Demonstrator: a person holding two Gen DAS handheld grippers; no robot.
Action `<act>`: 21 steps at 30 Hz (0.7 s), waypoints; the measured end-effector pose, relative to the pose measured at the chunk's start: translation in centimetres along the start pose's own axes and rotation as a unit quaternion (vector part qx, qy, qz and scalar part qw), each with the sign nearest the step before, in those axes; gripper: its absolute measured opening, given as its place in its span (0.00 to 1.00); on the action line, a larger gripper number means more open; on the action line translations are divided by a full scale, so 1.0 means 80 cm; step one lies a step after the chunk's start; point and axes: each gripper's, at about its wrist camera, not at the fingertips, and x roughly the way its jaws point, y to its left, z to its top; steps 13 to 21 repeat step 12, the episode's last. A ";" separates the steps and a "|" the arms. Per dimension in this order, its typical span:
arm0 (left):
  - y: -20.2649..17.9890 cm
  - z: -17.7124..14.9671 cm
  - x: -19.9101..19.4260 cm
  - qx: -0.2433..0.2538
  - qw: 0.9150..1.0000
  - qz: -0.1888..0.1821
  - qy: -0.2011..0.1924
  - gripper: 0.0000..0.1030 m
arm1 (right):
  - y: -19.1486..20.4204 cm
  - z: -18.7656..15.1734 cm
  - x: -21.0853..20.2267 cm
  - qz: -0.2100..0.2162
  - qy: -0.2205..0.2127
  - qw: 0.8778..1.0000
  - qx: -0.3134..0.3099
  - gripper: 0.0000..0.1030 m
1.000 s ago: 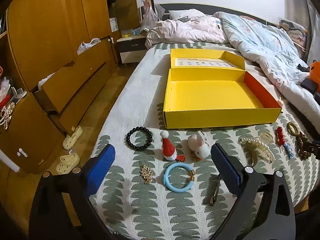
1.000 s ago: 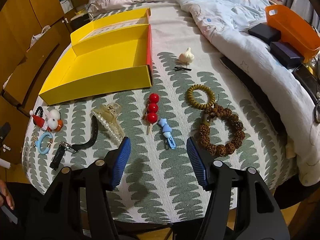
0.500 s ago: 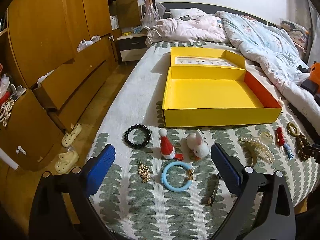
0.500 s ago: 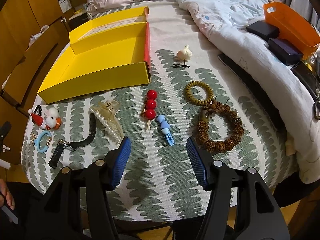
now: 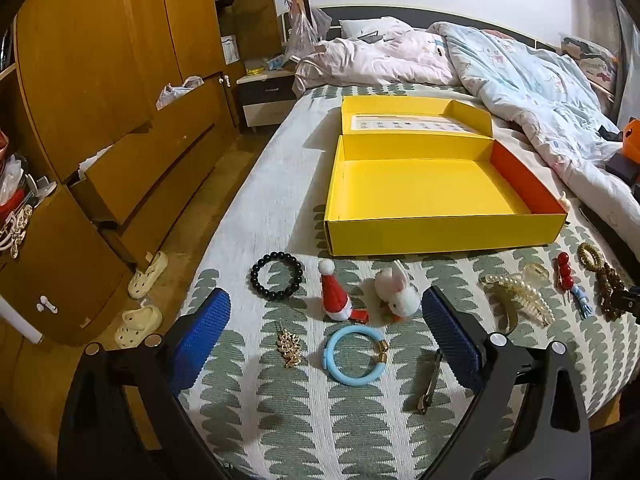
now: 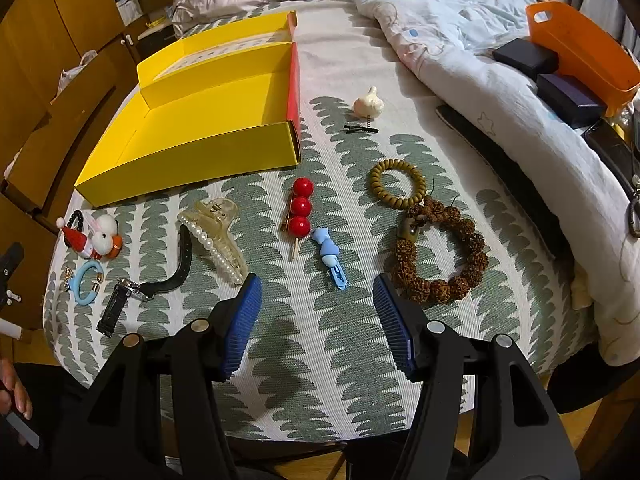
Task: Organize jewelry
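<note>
An open yellow box (image 5: 440,236) (image 6: 192,160) lies on the bed with nothing in it. In front of it are a black bead bracelet (image 5: 277,275), a Santa-hat clip (image 5: 335,293), a white rabbit clip (image 5: 398,295), a gold brooch (image 5: 289,349) and a blue bangle (image 5: 354,354). My left gripper (image 5: 326,320) hovers open above these. My right gripper (image 6: 318,296) is open over the bedspread, just short of a blue clip (image 6: 330,258), a red ball pin (image 6: 299,210), a pearl claw clip (image 6: 216,232), a brown seed bracelet (image 6: 440,252) and an olive coil tie (image 6: 396,184).
A watch with a black strap (image 6: 140,288) lies at the bed's near edge. A rumpled duvet (image 6: 460,40), dark cases (image 6: 524,58) and an orange basket (image 6: 580,48) fill the right side. Wooden drawers (image 5: 132,168) and slippers (image 5: 138,322) stand left of the bed.
</note>
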 end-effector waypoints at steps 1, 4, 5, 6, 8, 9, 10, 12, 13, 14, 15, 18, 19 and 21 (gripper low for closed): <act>0.000 0.000 0.000 0.000 1.000 0.000 0.001 0.92 | 0.000 0.000 0.000 0.001 0.000 1.000 0.001 0.59; 0.000 0.000 0.001 0.001 1.000 -0.002 0.003 0.92 | 0.000 0.000 0.000 -0.001 0.000 1.000 0.000 0.59; 0.000 0.000 0.001 0.002 1.000 -0.003 0.005 0.92 | 0.000 0.000 0.000 0.000 0.000 1.000 0.001 0.59; -0.001 0.000 0.002 0.002 1.000 -0.005 0.007 0.92 | 0.000 0.000 0.001 0.001 0.002 1.000 0.001 0.59; -0.001 0.000 0.002 0.002 1.000 -0.005 0.007 0.92 | 0.001 0.000 0.000 0.003 0.003 1.000 0.002 0.59; -0.002 0.000 0.001 0.003 1.000 -0.004 0.006 0.92 | 0.001 -0.001 0.000 0.003 0.003 1.000 0.001 0.59; -0.001 0.000 0.002 0.003 1.000 -0.004 0.006 0.92 | 0.002 -0.001 0.001 0.002 0.002 1.000 0.001 0.59; -0.001 0.000 0.001 0.003 1.000 -0.003 0.005 0.92 | 0.002 -0.001 0.001 0.004 0.003 1.000 0.001 0.59; -0.001 0.000 0.001 0.003 1.000 -0.003 0.005 0.92 | 0.002 -0.001 0.001 0.004 0.003 1.000 0.001 0.59; -0.001 0.000 0.001 0.003 1.000 -0.003 0.005 0.92 | 0.002 -0.001 0.001 0.004 0.003 1.000 0.001 0.59; -0.001 0.000 0.001 0.003 1.000 -0.003 0.005 0.92 | 0.002 -0.001 0.001 0.004 0.003 1.000 0.001 0.59; -0.001 0.000 0.001 0.003 1.000 -0.003 0.005 0.92 | 0.002 -0.001 0.001 0.004 0.003 1.000 0.001 0.59; -0.001 0.000 0.001 0.003 1.000 -0.003 0.005 0.92 | 0.002 -0.001 0.001 0.004 0.003 1.000 0.001 0.59; -0.001 0.000 0.001 0.003 1.000 -0.003 0.005 0.92 | 0.002 -0.001 0.001 0.004 0.003 1.000 0.001 0.59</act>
